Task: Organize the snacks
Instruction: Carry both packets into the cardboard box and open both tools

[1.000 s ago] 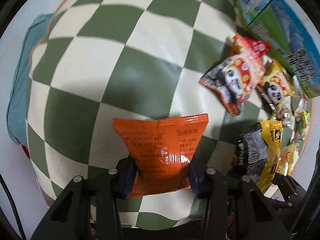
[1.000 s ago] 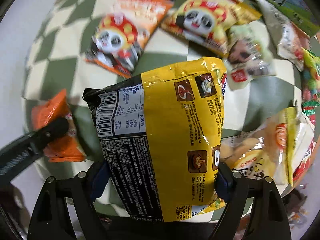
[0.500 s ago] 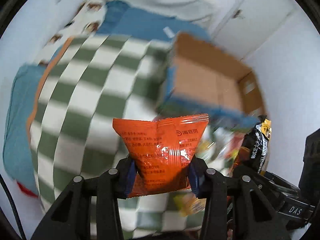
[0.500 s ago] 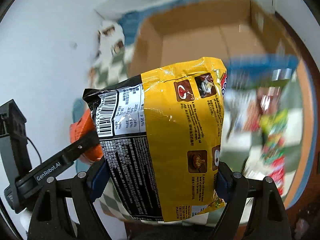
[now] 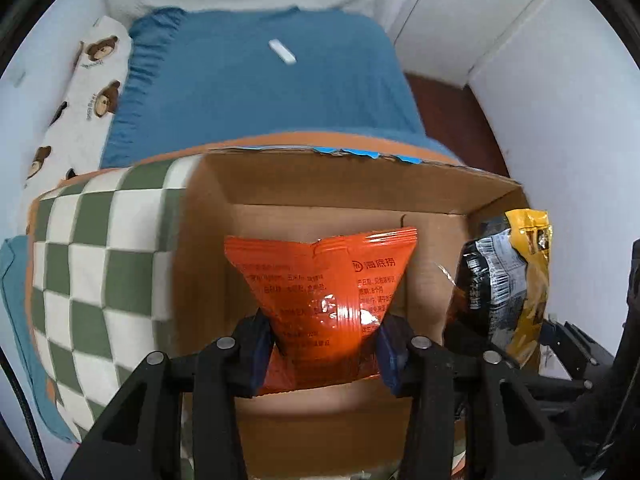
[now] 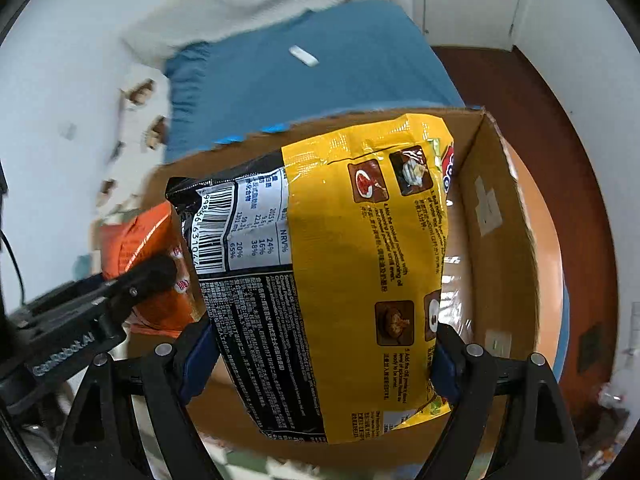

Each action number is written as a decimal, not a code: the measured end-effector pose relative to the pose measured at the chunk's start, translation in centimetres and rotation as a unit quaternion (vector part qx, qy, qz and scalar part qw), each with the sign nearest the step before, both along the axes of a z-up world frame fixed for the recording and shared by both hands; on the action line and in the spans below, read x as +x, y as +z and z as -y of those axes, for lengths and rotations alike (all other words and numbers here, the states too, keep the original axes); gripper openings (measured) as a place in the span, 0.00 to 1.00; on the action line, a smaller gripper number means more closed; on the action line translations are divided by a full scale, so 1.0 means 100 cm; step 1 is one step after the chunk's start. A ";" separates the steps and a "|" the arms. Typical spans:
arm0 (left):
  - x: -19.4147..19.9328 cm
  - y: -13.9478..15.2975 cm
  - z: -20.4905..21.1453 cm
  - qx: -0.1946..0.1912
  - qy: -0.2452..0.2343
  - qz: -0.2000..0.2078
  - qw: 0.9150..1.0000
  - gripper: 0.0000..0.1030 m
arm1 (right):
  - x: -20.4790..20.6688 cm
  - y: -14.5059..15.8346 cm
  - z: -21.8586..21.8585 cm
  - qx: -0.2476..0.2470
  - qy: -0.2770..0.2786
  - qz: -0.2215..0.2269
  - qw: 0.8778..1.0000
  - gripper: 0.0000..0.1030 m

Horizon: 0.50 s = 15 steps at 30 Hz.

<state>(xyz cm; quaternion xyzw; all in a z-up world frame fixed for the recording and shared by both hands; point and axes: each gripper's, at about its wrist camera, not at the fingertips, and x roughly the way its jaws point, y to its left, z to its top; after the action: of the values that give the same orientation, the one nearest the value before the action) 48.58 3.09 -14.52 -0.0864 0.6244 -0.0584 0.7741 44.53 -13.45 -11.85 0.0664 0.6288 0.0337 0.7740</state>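
Since a second ago both hand-held grippers have left the checked cloth and its scatter of snack packets and now hang over an open cardboard box (image 5: 452, 196); the packets they carry have not shifted in the jaws.

Left hand-held gripper (image 5: 324, 344): jaws drawn in narrow, blue pads pinching the lower part of an orange snack packet (image 5: 320, 276). Packet stands upright above the fingers, crimped top edge uppermost, printed back facing the camera. It hangs over the box's brown inside, toward the left wall.

Right hand-held gripper (image 6: 320, 364): jaws set wide, pads pressed on both edges of a yellow and black noodle packet (image 6: 340, 264). Barcode and nutrition panel on its left part, cooking pictures on the yellow part. It also hangs over the box opening, nearer the right wall. In the left wrist view the same packet (image 5: 508, 288) shows at the right, beside the orange one but not touching.

In the right wrist view the orange packet (image 6: 148, 240) sits at the left with one black finger of the left gripper across it.

Box: torn blue tape along the far rim; some clear wrapping lies inside by the right wall. It rests on a green and white checked cloth (image 5: 100, 272). Behind it, a blue sheet (image 5: 260, 100) and a bear-print pillow (image 5: 88, 92). Right wrist view slightly blurred at left.
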 end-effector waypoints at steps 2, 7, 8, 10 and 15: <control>0.018 -0.018 0.007 -0.006 -0.007 -0.022 1.000 0.40 | 0.018 -0.023 0.003 -0.007 -0.003 -0.020 1.000 0.86; 0.044 -0.045 0.015 -0.010 -0.015 -0.051 0.999 0.40 | 0.040 -0.066 0.016 -0.006 -0.006 -0.050 0.999 0.86; 0.048 -0.048 0.016 -0.013 -0.015 -0.054 0.998 0.40 | 0.044 -0.071 0.018 -0.003 -0.005 -0.056 0.998 0.86; 0.053 -0.053 0.018 -0.015 -0.016 -0.060 0.998 0.40 | 0.050 -0.083 0.010 0.001 -0.004 -0.066 0.998 0.86; 0.061 -0.065 0.020 -0.018 -0.020 -0.075 0.997 0.68 | 0.065 -0.108 0.010 0.010 0.005 -0.092 0.996 0.92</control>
<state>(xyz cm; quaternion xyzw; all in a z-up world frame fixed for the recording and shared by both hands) 54.71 1.06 -21.00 -0.0921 0.6809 -0.0790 0.7222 51.08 -14.42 -22.63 0.0734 0.6970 0.0376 0.7123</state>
